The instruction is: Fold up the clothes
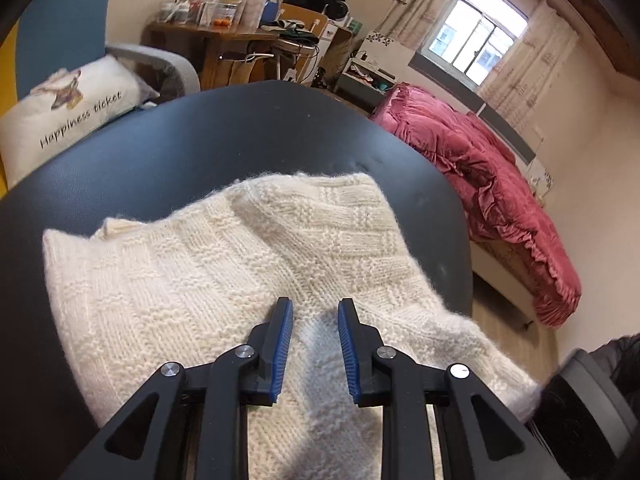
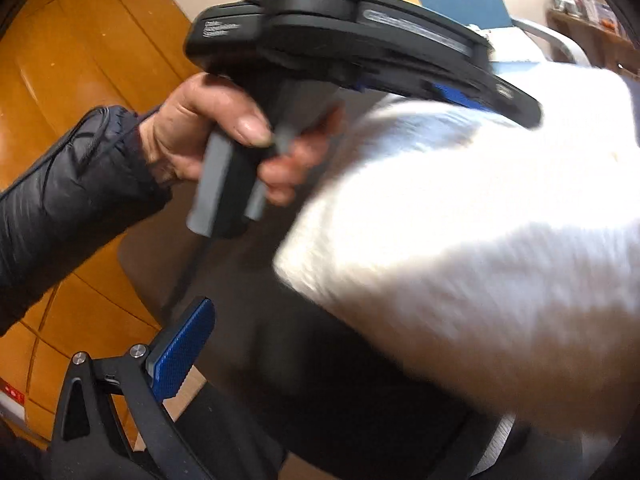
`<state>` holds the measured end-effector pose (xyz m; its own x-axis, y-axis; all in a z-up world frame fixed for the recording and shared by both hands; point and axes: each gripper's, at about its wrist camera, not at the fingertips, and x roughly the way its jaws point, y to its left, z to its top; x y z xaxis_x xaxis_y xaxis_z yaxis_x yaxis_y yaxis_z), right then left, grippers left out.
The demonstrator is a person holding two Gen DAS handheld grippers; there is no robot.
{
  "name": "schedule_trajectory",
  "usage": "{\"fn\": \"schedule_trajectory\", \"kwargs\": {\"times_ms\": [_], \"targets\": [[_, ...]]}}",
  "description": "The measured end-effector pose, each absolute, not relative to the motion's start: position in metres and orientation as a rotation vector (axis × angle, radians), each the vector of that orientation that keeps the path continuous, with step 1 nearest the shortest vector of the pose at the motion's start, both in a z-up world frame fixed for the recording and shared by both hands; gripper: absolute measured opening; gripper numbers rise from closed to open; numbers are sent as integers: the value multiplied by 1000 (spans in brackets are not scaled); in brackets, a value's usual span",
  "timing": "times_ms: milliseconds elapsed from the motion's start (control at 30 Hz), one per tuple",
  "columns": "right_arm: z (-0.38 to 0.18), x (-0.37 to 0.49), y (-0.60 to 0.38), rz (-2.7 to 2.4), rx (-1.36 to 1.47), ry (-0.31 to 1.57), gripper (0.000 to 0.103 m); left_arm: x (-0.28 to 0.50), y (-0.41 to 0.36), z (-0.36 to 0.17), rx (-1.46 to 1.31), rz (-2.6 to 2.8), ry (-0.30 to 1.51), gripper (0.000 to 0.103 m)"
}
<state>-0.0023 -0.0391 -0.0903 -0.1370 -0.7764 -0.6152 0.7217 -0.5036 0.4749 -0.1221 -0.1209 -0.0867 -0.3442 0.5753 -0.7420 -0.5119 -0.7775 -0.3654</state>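
A cream knitted sweater (image 1: pixel 224 264) lies partly folded on a dark round table (image 1: pixel 200 140). In the left wrist view my left gripper (image 1: pixel 316 340) points down at it, and a thick fold of the knit rises between its blue pads (image 1: pixel 285 344), which close on it. The right wrist view shows the same gripper (image 2: pixel 480 98) from the side, held by a hand (image 2: pixel 200 136), its tip over the blurred sweater (image 2: pixel 480 220). My right gripper (image 2: pixel 320 320) stands wide. Its one visible finger (image 2: pixel 180 354) is bare over the table edge, and the sweater hides the other.
A white printed pillow (image 1: pixel 68 108) rests on a blue chair behind the table. Further back are a cluttered desk (image 1: pixel 224 28), a bed with a red quilt (image 1: pixel 480 184) and a window (image 1: pixel 476 36). A black puffer sleeve (image 2: pixel 72 200) crosses above the wooden floor (image 2: pixel 80 40).
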Motion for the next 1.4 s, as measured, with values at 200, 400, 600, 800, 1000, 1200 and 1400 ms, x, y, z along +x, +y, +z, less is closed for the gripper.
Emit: {"fn": "schedule_trajectory", "kwargs": {"times_ms": [200,400,600,800,1000,1200,1400], "targets": [[-96,-4,-96,-1767,988,-21,103,-132,-121,-89,-1270,2081,-95,23],[-90,-9,-94,-1663,977,-162,103,-140,-123,-92,-1320,1980,-121,23],[-105,-6,-97,-1712,976,-86,103,-148,-118,-94,-1374,1897,-123,23],[-104,-21,-117,-1654,953,-152,103,-150,-117,-99,-1384,1863,-147,23],[-119,-20,-118,-1499,1002,-122,103,-146,-117,-102,-1379,1894,-164,23],[-118,-8,-115,-1492,1008,-46,103,-139,-126,-88,-1351,1978,-248,23],[-108,-10,-85,-1658,1032,-52,103,-121,-154,-61,-1295,2143,-69,24]]}}
